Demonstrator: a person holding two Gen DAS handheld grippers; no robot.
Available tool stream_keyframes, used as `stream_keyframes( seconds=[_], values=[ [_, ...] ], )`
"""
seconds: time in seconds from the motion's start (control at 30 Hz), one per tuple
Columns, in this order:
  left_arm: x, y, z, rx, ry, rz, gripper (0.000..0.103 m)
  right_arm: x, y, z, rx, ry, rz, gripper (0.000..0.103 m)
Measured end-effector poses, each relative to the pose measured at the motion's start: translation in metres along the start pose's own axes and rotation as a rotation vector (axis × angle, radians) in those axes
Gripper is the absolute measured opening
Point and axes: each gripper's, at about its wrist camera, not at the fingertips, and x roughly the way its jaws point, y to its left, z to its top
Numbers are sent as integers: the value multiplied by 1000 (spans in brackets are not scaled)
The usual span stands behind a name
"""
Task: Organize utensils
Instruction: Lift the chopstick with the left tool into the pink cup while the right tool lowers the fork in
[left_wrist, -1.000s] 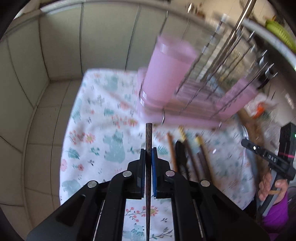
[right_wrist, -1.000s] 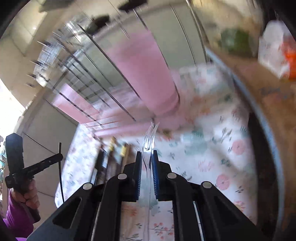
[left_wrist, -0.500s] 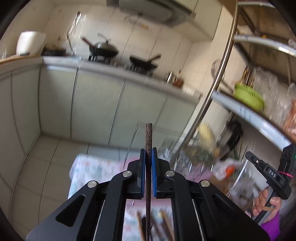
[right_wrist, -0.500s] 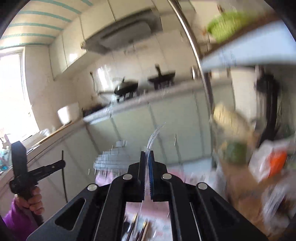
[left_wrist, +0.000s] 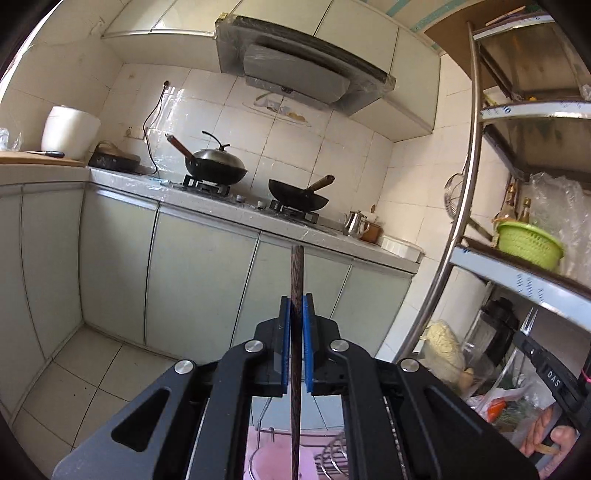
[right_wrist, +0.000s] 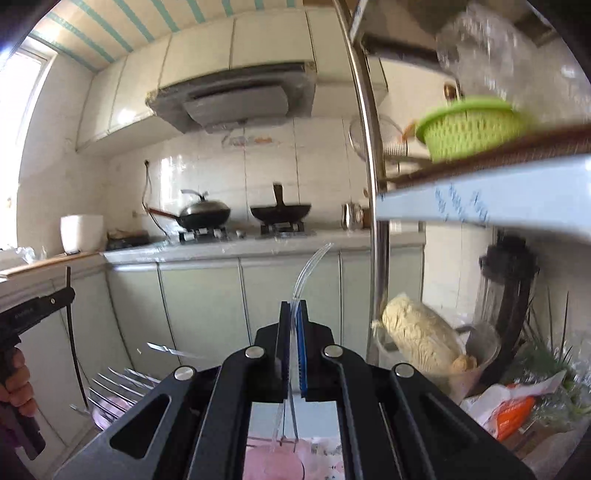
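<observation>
My left gripper (left_wrist: 295, 314) is shut on a dark brown wooden chopstick (left_wrist: 296, 273) that stands upright between the blue pads and sticks out past them. My right gripper (right_wrist: 293, 317) is shut on a clear plastic utensil (right_wrist: 308, 269) that curves up to the right. Both grippers are raised and tilted up, facing the kitchen counter. The pink utensil holder (left_wrist: 273, 458) and its wire rack (left_wrist: 332, 458) show only at the bottom edge, below the left gripper. The pink holder also shows in the right wrist view (right_wrist: 273, 461), with the rack wires (right_wrist: 118, 380) at lower left.
A metal shelf pole (left_wrist: 461, 206) and shelves with a green basket (left_wrist: 530, 243) stand at the right. The stove counter (left_wrist: 258, 214) with two woks lies ahead. Bags and food (right_wrist: 417, 336) crowd the lower shelf. The other gripper's handle shows in each view (left_wrist: 554, 373) (right_wrist: 33, 306).
Both grippers have lifted and tilted up from the floral cloth and pink rack to face the kitchen. The rack has dropped to the bottom edge. Each gripper keeps its utensil.
</observation>
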Motion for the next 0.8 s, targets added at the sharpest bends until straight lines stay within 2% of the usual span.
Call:
stream_keyframes(
  seconds=[0.1, 0.3, 0.53, 0.67, 0.7, 0.73, 0.77, 0.8],
  values=[
    [15, 1, -19, 22, 1, 27, 5, 14, -5, -21, 18, 62, 8, 3],
    [25, 9, -58, 51, 82, 34, 5, 30, -12, -52, 47, 186, 37, 3],
    [25, 22, -78, 18, 216, 0, 5, 45, -18, -78, 85, 324, 70, 3],
    [28, 27, -84, -6, 281, -14, 7, 54, -21, -89, 125, 402, 98, 7],
    [29, 28, -85, -10, 305, -10, 7, 55, -21, -92, 130, 421, 101, 8],
    [30, 29, -85, -15, 322, -11, 13, 57, -21, -94, 135, 441, 106, 10],
    [31, 31, -84, -30, 346, -13, 21, 57, -21, -96, 141, 453, 112, 17],
    [31, 33, -84, -42, 356, -16, 24, 57, -21, -96, 146, 459, 119, 20]
  ],
)
